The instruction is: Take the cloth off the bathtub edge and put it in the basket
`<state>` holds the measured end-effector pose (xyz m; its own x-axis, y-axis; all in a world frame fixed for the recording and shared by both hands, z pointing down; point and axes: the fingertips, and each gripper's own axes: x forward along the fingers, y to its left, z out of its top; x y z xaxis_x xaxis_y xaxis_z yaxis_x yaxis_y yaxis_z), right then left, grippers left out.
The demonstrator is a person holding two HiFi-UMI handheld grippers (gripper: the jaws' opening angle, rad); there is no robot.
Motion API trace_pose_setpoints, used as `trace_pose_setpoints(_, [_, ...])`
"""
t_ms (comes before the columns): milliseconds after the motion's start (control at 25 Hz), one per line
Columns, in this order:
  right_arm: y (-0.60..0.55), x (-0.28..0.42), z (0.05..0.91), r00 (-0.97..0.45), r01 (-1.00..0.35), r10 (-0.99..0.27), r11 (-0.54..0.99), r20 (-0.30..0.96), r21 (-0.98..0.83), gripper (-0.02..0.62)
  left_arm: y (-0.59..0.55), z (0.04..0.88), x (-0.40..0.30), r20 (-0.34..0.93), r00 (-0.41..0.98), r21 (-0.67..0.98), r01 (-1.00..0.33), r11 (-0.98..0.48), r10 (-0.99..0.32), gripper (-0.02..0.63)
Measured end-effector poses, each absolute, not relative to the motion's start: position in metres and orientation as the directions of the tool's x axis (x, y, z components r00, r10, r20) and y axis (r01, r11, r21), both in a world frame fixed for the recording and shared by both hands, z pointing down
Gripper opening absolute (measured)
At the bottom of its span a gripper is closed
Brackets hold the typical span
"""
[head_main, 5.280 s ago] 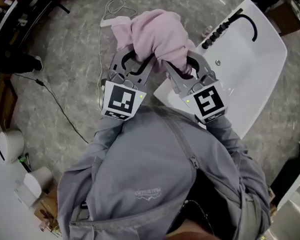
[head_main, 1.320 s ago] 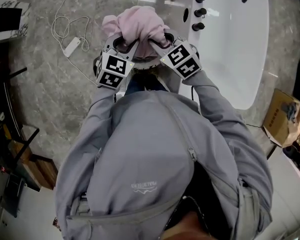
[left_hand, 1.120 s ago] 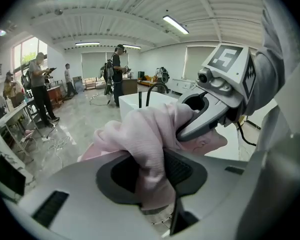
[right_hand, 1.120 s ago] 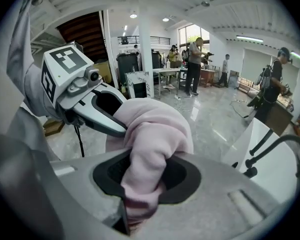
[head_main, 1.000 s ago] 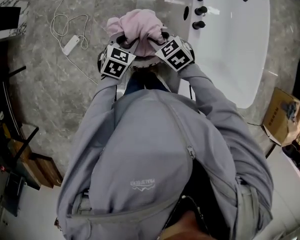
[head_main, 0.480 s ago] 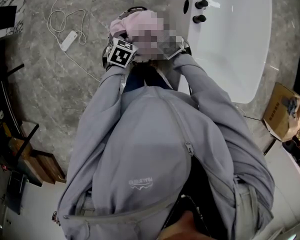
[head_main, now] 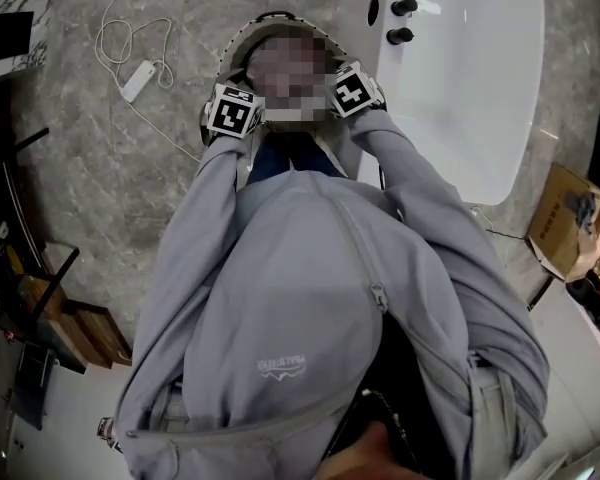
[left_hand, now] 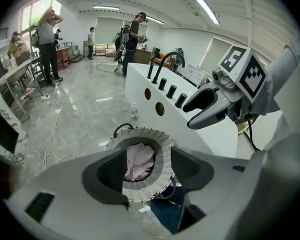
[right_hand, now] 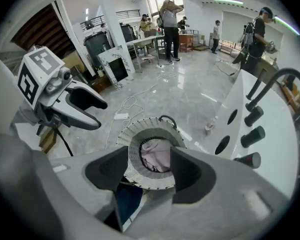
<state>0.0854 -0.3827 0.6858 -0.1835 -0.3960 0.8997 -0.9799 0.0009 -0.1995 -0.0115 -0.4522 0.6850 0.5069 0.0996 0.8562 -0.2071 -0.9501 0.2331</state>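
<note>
Cloth [left_hand: 139, 160] lies in the basket [left_hand: 164, 159]; left gripper [right_hand: 102, 116] and right gripper [left_hand: 187, 116], jaws just opened, hold nothing. A fold snagged on withdrawal could drag it back out.

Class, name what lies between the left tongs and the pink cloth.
Only bare air, in the left gripper view: the left tongs, jaws just opened, hang over the pink cloth, which lies in the woven basket, untouched.

Between the fingers [left_hand: 107, 176] of the left gripper [left_hand: 148, 161], the wall of the white woven basket [left_hand: 163, 155] is hiding part of the crumpled pink cloth [left_hand: 139, 159].
</note>
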Motion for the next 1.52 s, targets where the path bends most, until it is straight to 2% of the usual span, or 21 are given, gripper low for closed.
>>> trace_pose_setpoints(160, [-0.385,0.082,0.677,-0.175,-0.983,-0.422,0.030,0.889,-0.179,0.245,-0.451,0.677,-0.008,0.841,0.534,0.231,-0.205,-0.951,0.089,0.252])
trace_pose_setpoints(280, [-0.391,0.080,0.662,-0.164,-0.983,-0.492,0.009,0.855,-0.183,0.239,-0.455,0.665,-0.006,0.816,0.575,0.223,-0.216,-0.951,0.061,0.250])
trace_pose_setpoints(320, [-0.394,0.080,0.654,-0.155,-0.982,-0.521,-0.013,0.839,-0.189,0.222,-0.458,0.658,-0.005,0.803,0.595,0.218,-0.225,-0.950,0.044,0.219])
trace_pose_setpoints(360, [-0.397,0.080,0.645,-0.143,-0.981,-0.551,-0.032,0.822,-0.191,0.192,-0.461,0.649,-0.004,0.787,0.616,0.213,-0.237,-0.948,0.023,0.134])
trace_pose_setpoints(400, [-0.399,0.080,0.636,-0.127,-0.981,-0.581,-0.045,0.804,-0.188,0.135,-0.465,0.640,-0.004,0.769,0.639,0.207,-0.249,-0.946,0.000,0.067])
trace_pose_setpoints(480, [-0.402,0.081,0.615,-0.094,-0.983,-0.636,-0.061,0.766,-0.172,0.053,-0.470,0.619,-0.001,0.730,0.682,0.196,-0.270,-0.943,-0.043,0.032])
trace_pose_setpoints(560, [-0.403,0.082,0.594,-0.066,-0.982,-0.685,-0.082,0.725,-0.167,0.006,-0.475,0.597,0.001,0.693,0.715,0.182,-0.296,-0.938,-0.091,0.015])
trace_pose_setpoints(800, [-0.405,0.081,0.526,0.036,-0.972,-0.802,-0.166,0.596,-0.164,0.005,-0.478,0.524,0.008,0.570,0.802,0.150,-0.312,-0.938,-0.176,0.006])
trace_pose_setpoints(1080, [-0.397,0.098,0.403,0.143,-0.972,-0.923,-0.199,0.356,-0.126,0.005,-0.470,0.411,0.023,0.360,0.887,0.056,-0.330,-0.942,-0.289,0.005])
trace_pose_setpoints(1320, [-0.372,0.098,0.323,0.229,-0.967,-0.955,-0.245,0.187,-0.065,0.005,-0.448,0.325,0.022,0.166,0.926,-0.002,-0.345,-0.939,-0.340,0.006])
trace_pose_setpoints(1520, [-0.355,0.087,0.286,0.255,-0.967,-0.962,-0.254,0.099,0.016,0.005,-0.430,0.285,0.017,0.070,0.936,-0.043,-0.341,-0.939,-0.344,0.006])
